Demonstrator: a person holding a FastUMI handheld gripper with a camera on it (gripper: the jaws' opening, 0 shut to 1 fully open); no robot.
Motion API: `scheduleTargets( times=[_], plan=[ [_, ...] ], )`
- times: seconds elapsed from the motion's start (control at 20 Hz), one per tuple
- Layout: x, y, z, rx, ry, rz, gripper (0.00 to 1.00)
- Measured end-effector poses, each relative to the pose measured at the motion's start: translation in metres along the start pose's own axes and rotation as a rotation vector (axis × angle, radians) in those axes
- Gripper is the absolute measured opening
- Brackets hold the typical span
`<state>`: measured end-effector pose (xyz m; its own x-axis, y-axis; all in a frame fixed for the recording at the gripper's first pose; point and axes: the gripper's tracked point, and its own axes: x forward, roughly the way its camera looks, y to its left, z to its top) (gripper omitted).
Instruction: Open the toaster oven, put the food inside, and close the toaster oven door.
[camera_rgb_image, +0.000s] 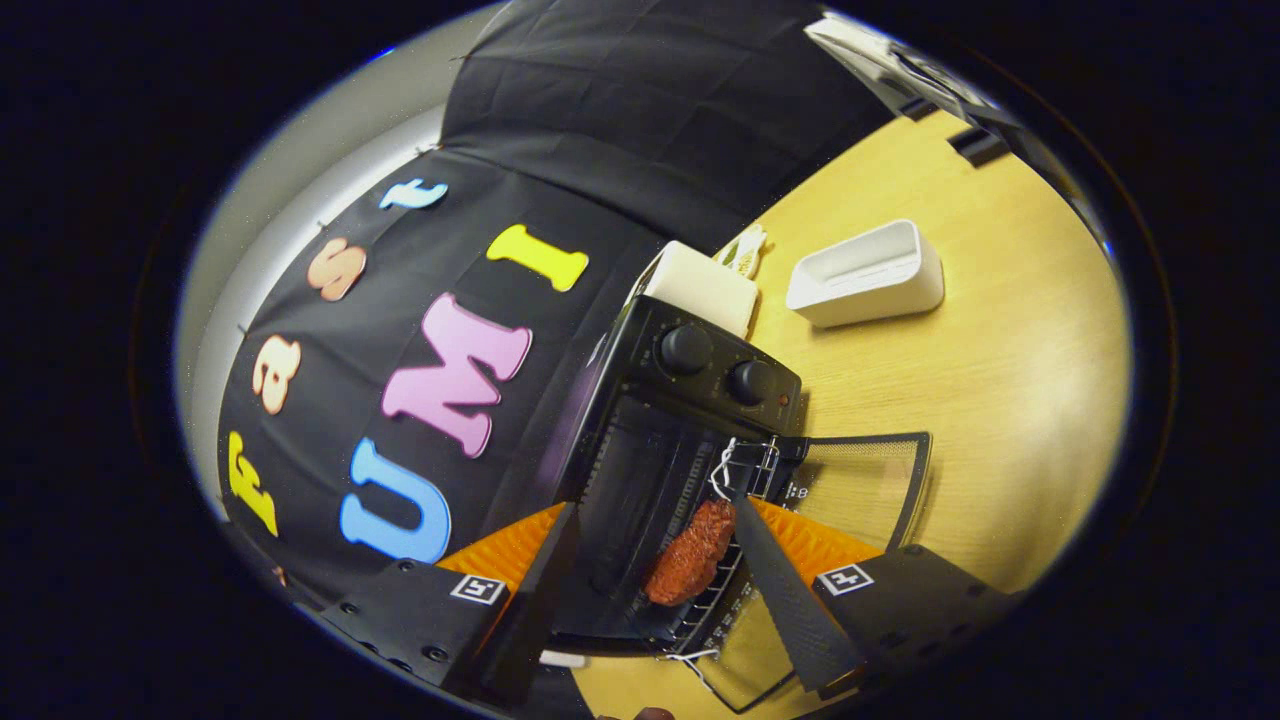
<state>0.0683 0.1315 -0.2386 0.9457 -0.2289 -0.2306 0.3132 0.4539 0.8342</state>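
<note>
The black toaster oven (700, 380) with two knobs stands on the wooden table, and the view is rolled sideways. Its glass door (870, 490) hangs fully open. A reddish-brown piece of food (692, 555) lies on the wire rack (715, 600) in the oven's mouth. My gripper (655, 510) is open, its fingers spread wide on either side of the food without pressing on it. The fingertips reach into the oven opening.
A white rectangular container (865, 275) lies on the table beyond the oven. A white box (702, 288) stands against the oven's far side, with a small pale packet (745, 250) by it. Bare wooden table (1000, 380) stretches past the door.
</note>
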Motion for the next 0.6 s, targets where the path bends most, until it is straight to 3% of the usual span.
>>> scheduleTargets(
  times=[0.3,0.6],
  plan=[
    [-0.049,0.002,-0.010,-0.337,0.163,0.068,0.97],
    [-0.085,-0.035,-0.035,-0.689,0.321,0.041,0.98]
  ],
)
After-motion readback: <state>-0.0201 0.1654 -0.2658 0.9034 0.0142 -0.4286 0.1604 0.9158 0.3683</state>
